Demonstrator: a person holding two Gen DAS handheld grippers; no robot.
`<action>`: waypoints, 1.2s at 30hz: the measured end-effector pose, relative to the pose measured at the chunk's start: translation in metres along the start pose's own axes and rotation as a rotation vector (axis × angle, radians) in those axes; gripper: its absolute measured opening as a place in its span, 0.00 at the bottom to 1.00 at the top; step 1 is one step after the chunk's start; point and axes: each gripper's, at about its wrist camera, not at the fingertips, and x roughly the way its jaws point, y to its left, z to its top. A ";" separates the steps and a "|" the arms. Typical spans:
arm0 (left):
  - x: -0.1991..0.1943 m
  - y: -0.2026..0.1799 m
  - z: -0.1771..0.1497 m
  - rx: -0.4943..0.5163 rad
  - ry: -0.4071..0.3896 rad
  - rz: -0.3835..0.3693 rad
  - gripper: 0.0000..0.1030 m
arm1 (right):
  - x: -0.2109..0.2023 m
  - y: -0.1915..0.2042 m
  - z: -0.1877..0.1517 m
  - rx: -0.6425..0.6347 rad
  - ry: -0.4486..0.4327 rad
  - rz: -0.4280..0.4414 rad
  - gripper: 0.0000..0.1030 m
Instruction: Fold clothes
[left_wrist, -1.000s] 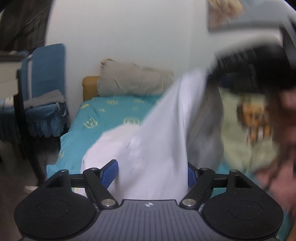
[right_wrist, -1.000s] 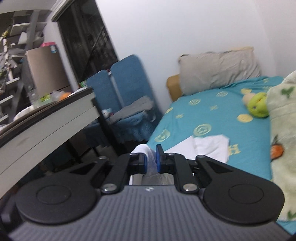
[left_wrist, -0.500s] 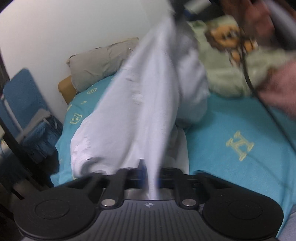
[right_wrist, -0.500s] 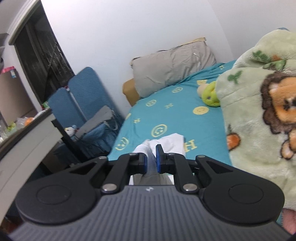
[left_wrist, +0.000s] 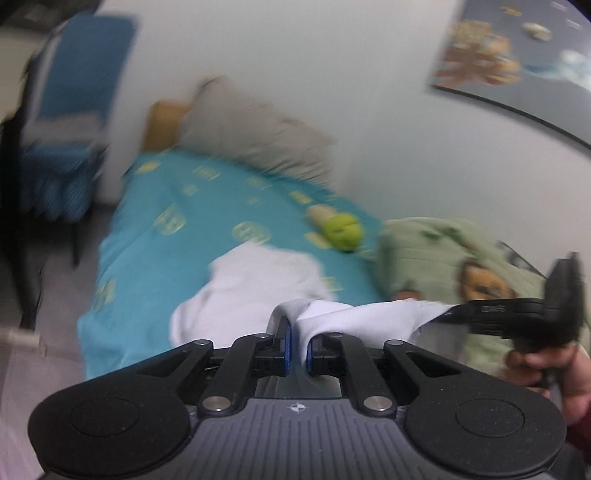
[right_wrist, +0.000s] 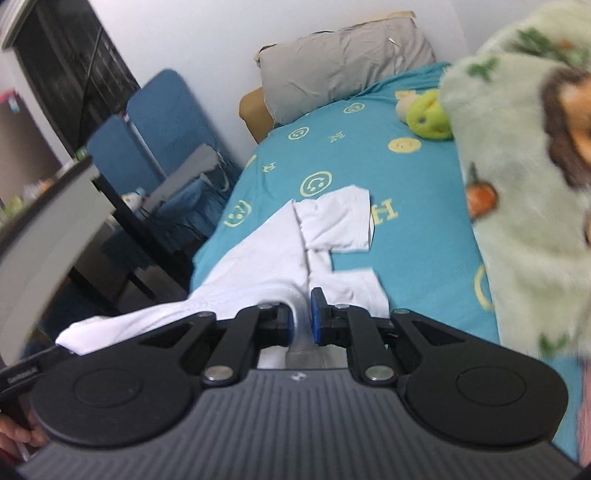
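Nearest: left gripper (left_wrist: 298, 349) pinched tight on a bunched edge of the white garment (right_wrist: 280, 251); right gripper (right_wrist: 303, 320) likewise nearly closed on cloth, a narrow gap between pads. Between them, fabric stretched taut; beyond, the rest trailing flat on the teal bed (right_wrist: 417, 206), a sleeve doubled over. Probably mid-fold or spreading out. Next: keeping both edges level and tension even. Farther: green plush toy (right_wrist: 430, 118), grey pillow (right_wrist: 343, 62).

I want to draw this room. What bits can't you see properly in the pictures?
- Left wrist view: the pillow and poster are smeared by motion blur.
- Right wrist view: the white shirt near edge hides under the right gripper.
- Right wrist view: the lion blanket is cut off by the edge.
- The green toy is partly behind the blanket.
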 end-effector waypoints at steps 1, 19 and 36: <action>0.008 0.010 0.000 -0.026 0.005 0.017 0.08 | 0.008 0.001 0.002 -0.019 0.010 -0.010 0.12; 0.063 -0.003 0.001 0.166 0.011 0.142 0.21 | 0.117 -0.005 0.013 -0.158 0.152 -0.005 0.12; 0.092 0.013 0.013 0.089 -0.039 -0.008 0.09 | 0.060 0.000 0.013 -0.260 0.035 0.215 0.12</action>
